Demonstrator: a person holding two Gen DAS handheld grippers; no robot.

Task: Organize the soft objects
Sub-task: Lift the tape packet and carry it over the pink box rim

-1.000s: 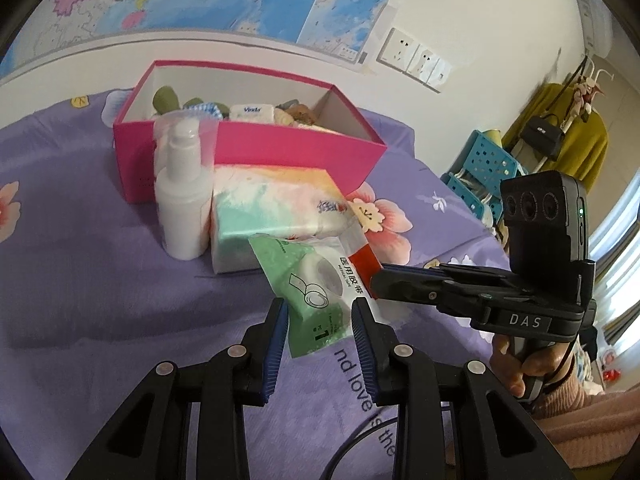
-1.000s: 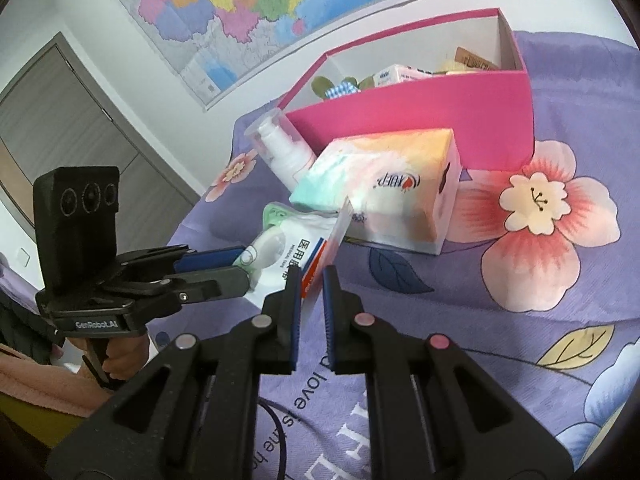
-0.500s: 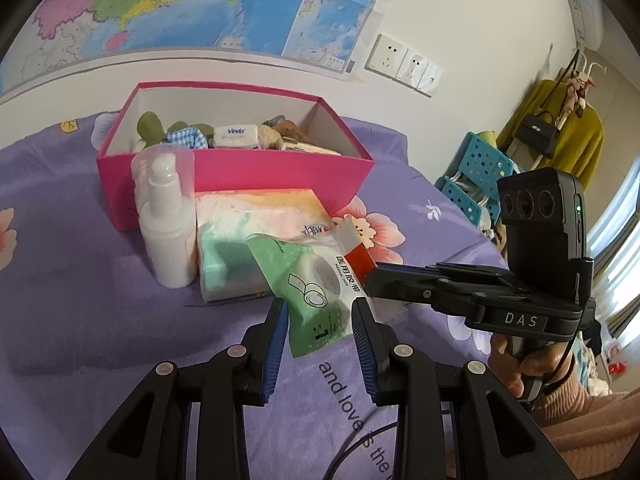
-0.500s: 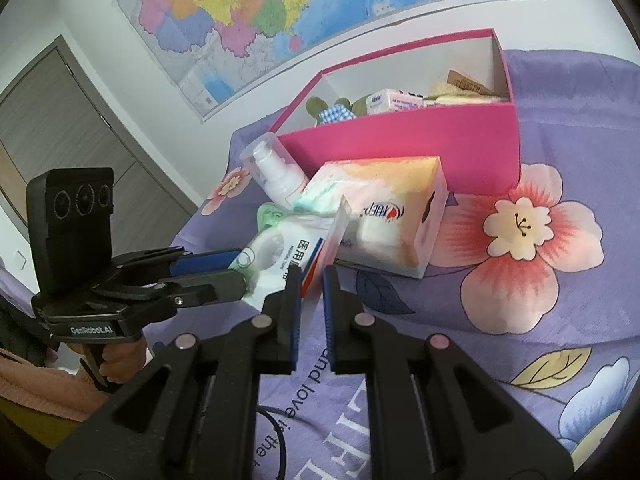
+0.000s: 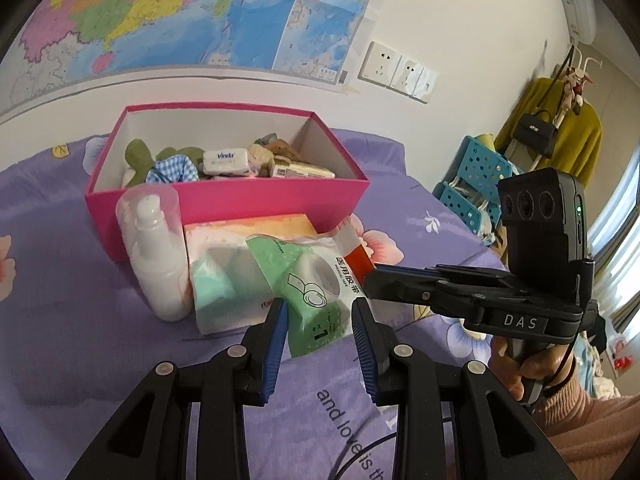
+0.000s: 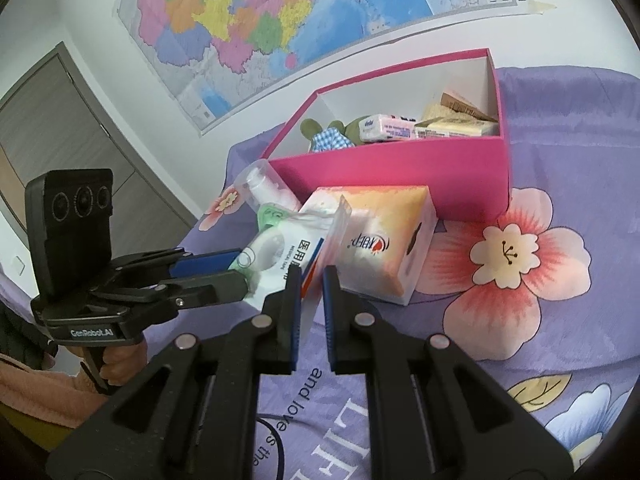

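A green-and-white medical tape packet with a red corner hangs above the purple sheet, held from both ends. My left gripper is shut on its green end, and from the right wrist view it comes in from the left. My right gripper is shut on the packet at its clear, red-cornered edge; in the left wrist view it reaches in from the right. Behind stands the open pink box with a plush toy, tissue packs and other soft items inside.
A pastel tissue pack and a white spray bottle stand right in front of the box. The purple flowered sheet covers the bed. Blue baskets and a coat rack with a yellow garment stand at the right.
Both grippers keep their hold on the packet. The left wrist view has risen a little, so the box sits lower in the picture and more of its inside shows.
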